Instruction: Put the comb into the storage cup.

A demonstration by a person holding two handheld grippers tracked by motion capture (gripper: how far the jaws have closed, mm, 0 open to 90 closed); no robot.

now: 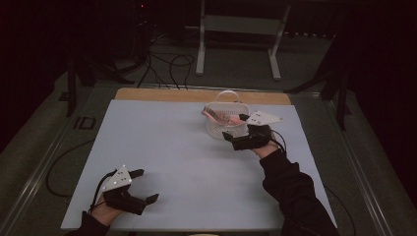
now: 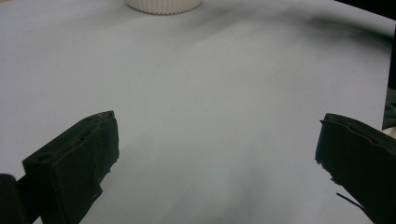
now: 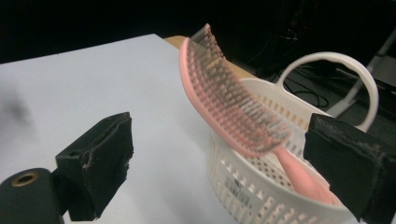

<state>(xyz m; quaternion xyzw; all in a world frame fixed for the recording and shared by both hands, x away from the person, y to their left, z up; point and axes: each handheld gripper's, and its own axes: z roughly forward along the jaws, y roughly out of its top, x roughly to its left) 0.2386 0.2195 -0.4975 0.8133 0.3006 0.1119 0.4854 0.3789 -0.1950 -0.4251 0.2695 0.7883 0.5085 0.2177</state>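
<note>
A white slotted basket [image 1: 222, 129] with a hoop handle stands on the white sheet [image 1: 187, 162] at the back right. A pink hairbrush [image 1: 216, 117] leans in it, its bristled head poking over the rim. In the right gripper view the hairbrush [image 3: 224, 98] slants up out of the basket [image 3: 261, 191], its handle close to the right-hand jaw. My right gripper [image 1: 236, 127] is open at the basket's near side and holds nothing; its jaws [image 3: 219, 163] are wide apart. My left gripper [image 1: 146, 185] rests open and empty at the front left, over bare sheet [image 2: 217, 149].
A strip of wooden tabletop [image 1: 147, 93] shows behind the sheet. A white metal frame [image 1: 236, 29] and several cables [image 1: 167, 64] lie on the floor beyond the table. The basket's base [image 2: 163, 5] shows far off in the left gripper view.
</note>
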